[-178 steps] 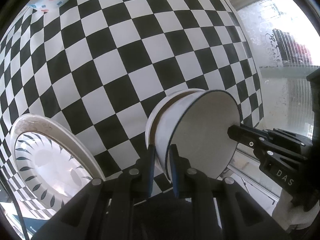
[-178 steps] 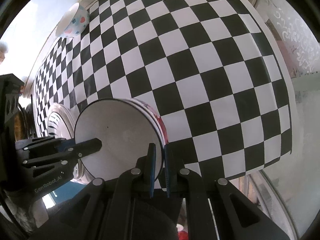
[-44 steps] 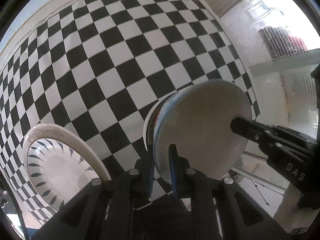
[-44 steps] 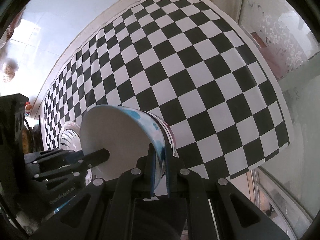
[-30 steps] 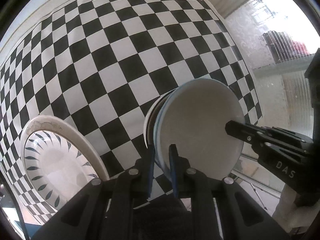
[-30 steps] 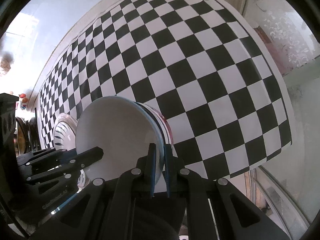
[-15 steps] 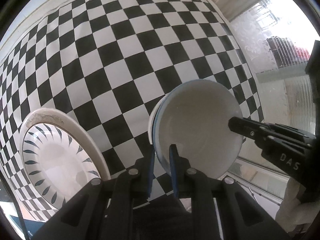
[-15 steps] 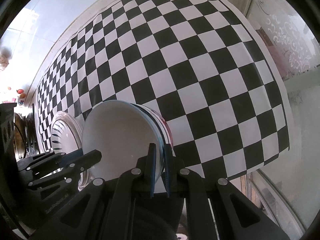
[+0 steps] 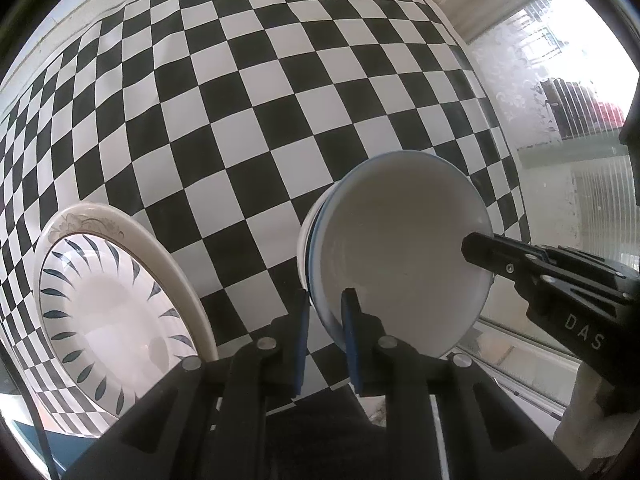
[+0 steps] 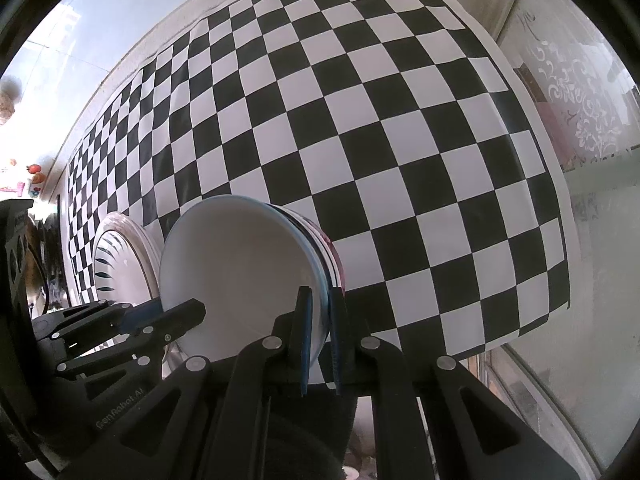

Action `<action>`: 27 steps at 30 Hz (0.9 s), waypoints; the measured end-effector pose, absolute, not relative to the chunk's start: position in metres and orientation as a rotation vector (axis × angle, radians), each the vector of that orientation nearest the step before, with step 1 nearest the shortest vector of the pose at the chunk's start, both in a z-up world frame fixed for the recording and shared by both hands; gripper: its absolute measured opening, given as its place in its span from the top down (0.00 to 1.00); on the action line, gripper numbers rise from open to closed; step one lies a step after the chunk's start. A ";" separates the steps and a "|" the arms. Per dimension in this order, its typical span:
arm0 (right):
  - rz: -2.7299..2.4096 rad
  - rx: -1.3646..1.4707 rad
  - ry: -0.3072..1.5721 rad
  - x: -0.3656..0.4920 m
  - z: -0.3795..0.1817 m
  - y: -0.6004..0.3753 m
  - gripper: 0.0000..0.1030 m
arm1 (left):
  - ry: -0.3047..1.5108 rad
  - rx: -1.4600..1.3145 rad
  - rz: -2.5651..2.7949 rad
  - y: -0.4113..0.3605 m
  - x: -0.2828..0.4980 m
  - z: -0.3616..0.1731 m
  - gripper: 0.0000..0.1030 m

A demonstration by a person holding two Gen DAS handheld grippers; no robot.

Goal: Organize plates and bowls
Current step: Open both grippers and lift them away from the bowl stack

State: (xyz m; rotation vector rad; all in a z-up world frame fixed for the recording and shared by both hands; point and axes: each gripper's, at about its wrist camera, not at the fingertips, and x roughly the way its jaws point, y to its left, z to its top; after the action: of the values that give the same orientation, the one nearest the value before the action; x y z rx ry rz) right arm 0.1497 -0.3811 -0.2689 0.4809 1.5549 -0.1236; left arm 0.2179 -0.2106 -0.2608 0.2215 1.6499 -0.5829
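Note:
A stack of nested bowls with a white inside and a blue rim shows in both wrist views. My left gripper is shut on the near rim of the stack. My right gripper is shut on the rim at the other side. The stack is held above the checkered table. A white plate with dark leaf marks lies to the left of the bowls. It also shows in the right wrist view, partly hidden by the bowls.
The black-and-white checkered cloth covers the table up to its right edge. A frosted patterned window stands beyond that edge. A pale wall runs along the far side.
The colourful bowl seen at the table's far side at first is gone from view, and a blue-rimmed bowl now tops the held stack. Over the last second the stack shifts only slightly.

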 end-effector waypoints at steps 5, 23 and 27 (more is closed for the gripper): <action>-0.116 0.492 1.569 0.151 -0.270 -0.383 0.90 | 1.667 0.212 -0.578 -0.208 0.220 -0.263 0.84; -0.083 0.260 1.431 0.139 -0.187 -0.351 0.09 | 1.565 0.222 -0.448 -0.164 0.212 -0.212 0.19; -0.076 0.222 1.389 0.133 -0.158 -0.338 0.09 | 1.501 0.203 -0.403 -0.149 0.208 -0.182 0.17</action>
State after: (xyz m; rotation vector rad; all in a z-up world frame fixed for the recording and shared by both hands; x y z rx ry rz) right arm 0.1333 -0.3384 -0.1579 0.2215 1.3892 -0.0760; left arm 0.2078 -0.1487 -0.1822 0.2026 1.5010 -0.4026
